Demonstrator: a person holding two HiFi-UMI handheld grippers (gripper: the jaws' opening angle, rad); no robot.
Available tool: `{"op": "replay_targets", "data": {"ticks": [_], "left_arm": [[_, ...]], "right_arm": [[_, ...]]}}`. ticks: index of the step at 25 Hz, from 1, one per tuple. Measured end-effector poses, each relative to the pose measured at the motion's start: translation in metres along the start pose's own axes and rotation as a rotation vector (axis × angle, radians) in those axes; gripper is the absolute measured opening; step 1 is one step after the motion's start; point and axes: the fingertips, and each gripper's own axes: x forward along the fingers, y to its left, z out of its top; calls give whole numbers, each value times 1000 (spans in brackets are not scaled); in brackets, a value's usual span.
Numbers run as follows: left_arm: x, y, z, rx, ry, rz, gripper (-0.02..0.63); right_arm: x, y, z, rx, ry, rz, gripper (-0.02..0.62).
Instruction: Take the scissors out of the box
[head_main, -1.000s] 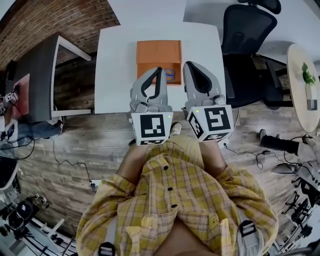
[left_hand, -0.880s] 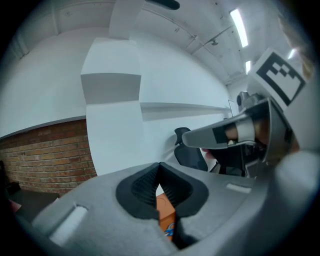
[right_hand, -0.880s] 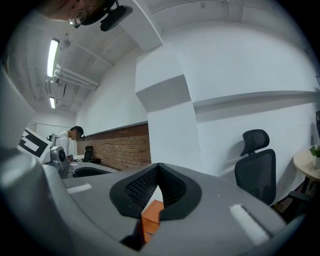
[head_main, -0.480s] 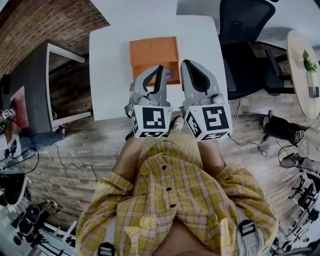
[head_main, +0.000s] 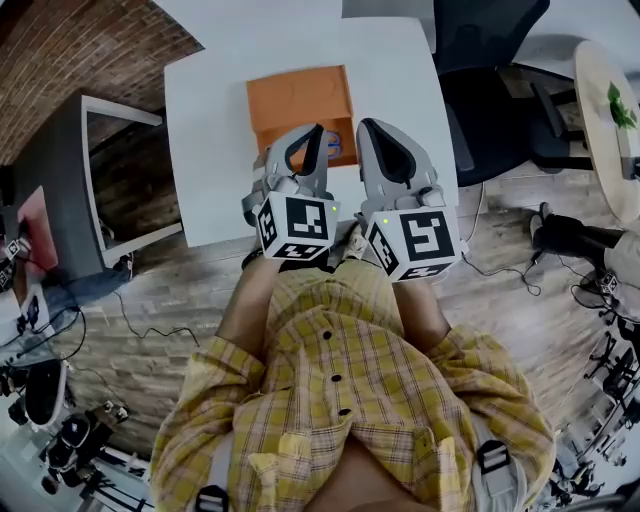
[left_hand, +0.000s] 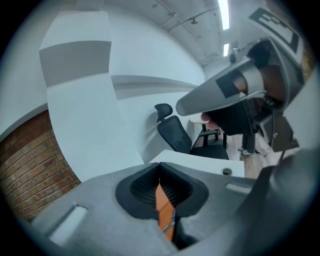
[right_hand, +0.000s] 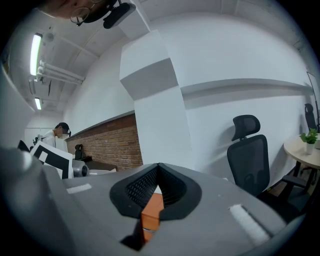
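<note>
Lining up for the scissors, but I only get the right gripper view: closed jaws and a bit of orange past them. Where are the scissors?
Observer: The head view shows the scissors, with blue handles, inside the orange box, at its lower right corner in that picture.
Operator: Where is that relative to my grippers?
Observer: The handles show in the gap between the left gripper and the right gripper.
Operator: Is the left one open?
Observer: No. The left gripper view shows its jaws together with nothing held.
</note>
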Motion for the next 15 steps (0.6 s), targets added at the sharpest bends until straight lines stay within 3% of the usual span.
{"op": "replay_targets", "data": {"ticks": [7,15], "left_arm": [[27,-14,-30,88,93,-119,15],[53,-34,-65,241,183,-280,61]], "right_arm": [[5,-10,-4,40,8,-18,6],[13,-14,-10,78,22,-20,6]]}}
